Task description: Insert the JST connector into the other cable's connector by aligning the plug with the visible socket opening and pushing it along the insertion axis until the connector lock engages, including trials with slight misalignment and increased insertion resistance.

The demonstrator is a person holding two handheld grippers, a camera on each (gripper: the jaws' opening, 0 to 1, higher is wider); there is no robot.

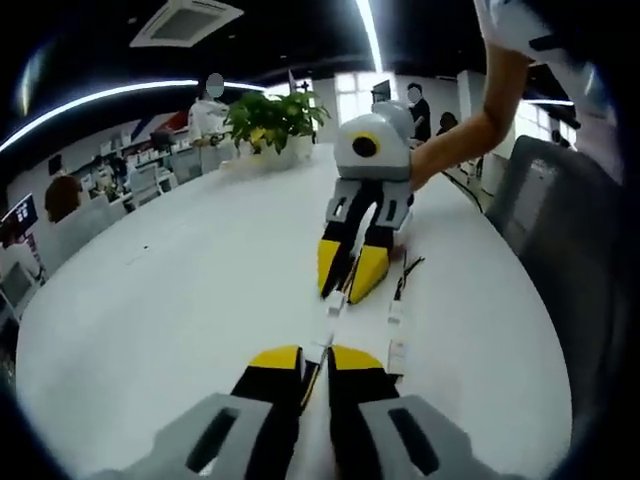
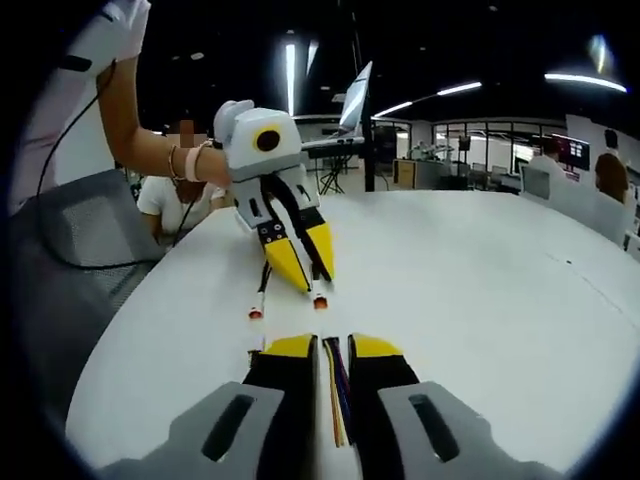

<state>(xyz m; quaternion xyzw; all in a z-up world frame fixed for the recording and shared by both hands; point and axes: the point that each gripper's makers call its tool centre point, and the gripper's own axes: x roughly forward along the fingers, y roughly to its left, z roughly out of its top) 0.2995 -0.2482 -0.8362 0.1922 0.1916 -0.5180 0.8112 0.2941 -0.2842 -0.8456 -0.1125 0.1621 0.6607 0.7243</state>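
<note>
On the white table both grippers face each other, tips close together. My left gripper is shut on a thin pale cable that runs out between its yellow tips. My right gripper comes from the far side, shut on a cable that ends in a small white connector. In the right gripper view, my right gripper is shut on a bundle of coloured wires. The left gripper opposite it carries a small red connector at its tips. I cannot tell whether the two connectors touch.
A loose cable with white tags lies beside the grippers; its red end shows in the right gripper view. A potted plant stands at the table's far edge. A grey chair and the person's arm are nearby.
</note>
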